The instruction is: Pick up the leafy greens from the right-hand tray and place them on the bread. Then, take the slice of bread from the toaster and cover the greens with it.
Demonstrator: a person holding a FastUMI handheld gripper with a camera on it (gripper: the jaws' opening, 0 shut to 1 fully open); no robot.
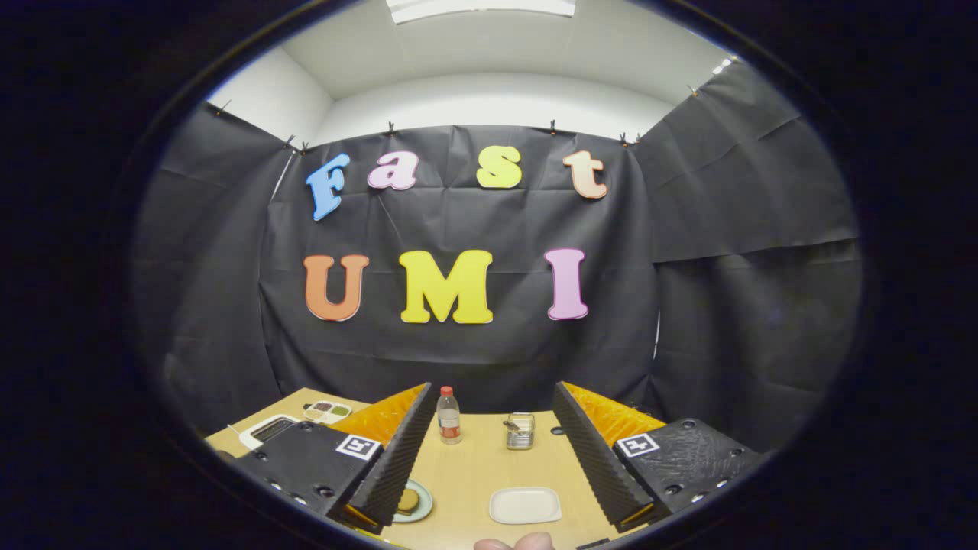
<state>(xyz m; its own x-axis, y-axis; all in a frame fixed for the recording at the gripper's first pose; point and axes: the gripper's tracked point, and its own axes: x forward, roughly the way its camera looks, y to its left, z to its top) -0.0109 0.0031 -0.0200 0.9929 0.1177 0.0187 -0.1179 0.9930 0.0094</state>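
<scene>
My gripper point(493, 391) is held high above the wooden table point(474, 466), wide open, with nothing between its fingers. Below the left finger point(397, 458) a greenish plate point(422, 506) carries a round brown piece of bread point(408, 500), and the finger partly hides it. A white rectangular tray point(525, 505) lies on the table between the fingers, closer to the right one; I make out nothing on its pale surface. Farther off, a small metal wire rack point(520, 431) stands between the fingers. Whether it holds a bread slice is too small to tell.
A plastic bottle with a red cap point(448, 416) stands left of the rack. Beyond the left finger are a white appliance point(267, 429) and a small divided dish with green and brown contents point(327, 412). A person's fingertips point(516, 542) show at the near table edge.
</scene>
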